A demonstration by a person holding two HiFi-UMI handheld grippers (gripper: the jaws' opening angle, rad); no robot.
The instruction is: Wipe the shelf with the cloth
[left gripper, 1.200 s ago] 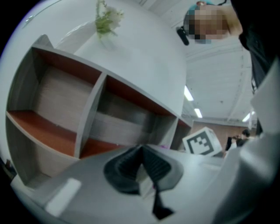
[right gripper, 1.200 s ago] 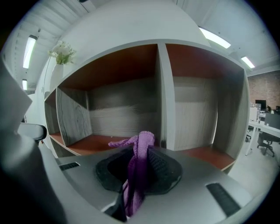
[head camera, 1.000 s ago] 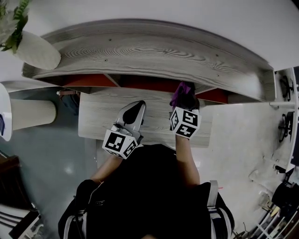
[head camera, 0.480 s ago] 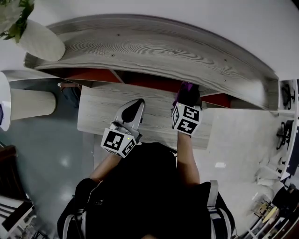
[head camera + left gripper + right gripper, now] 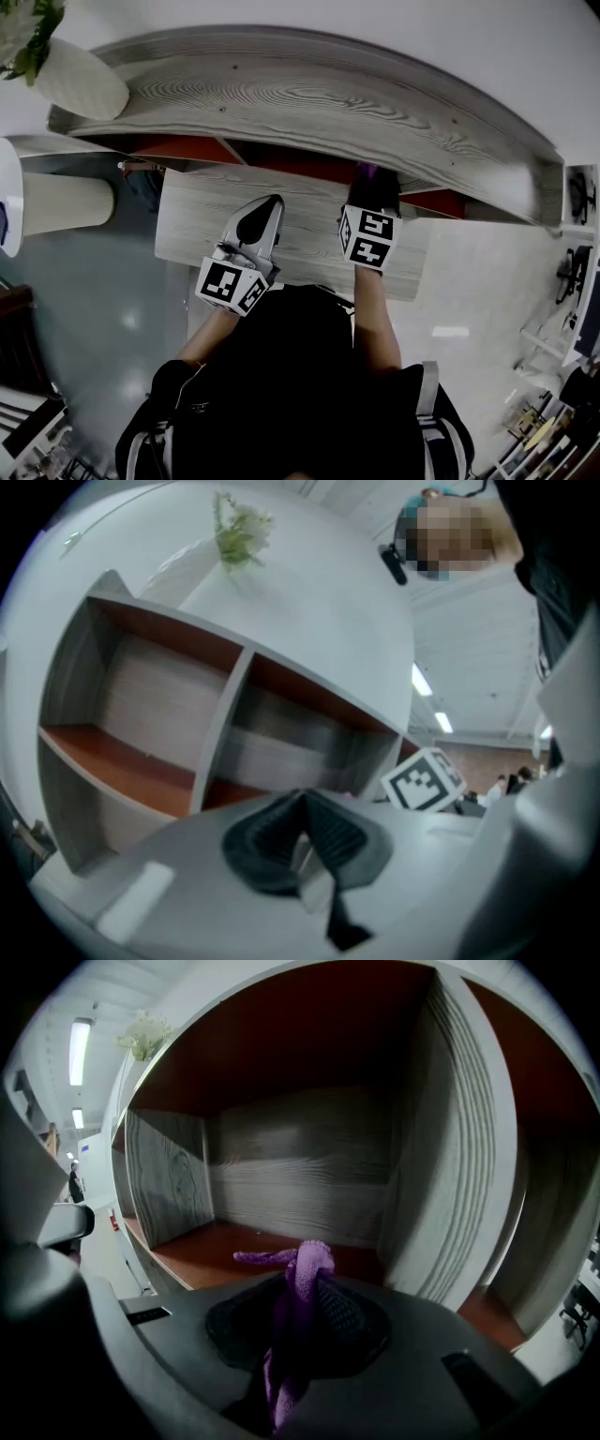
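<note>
A curved grey wood-grain shelf [image 5: 309, 94] with red-brown boards fills the upper frame. Centre right, the right gripper [image 5: 302, 1312], jaws clenched on a purple cloth [image 5: 305, 1260], points into a compartment. The left gripper [image 5: 265, 214], jaws together and empty, hovers centre left. Likely best: press the cloth flat on the board and sweep into the corners.
</note>
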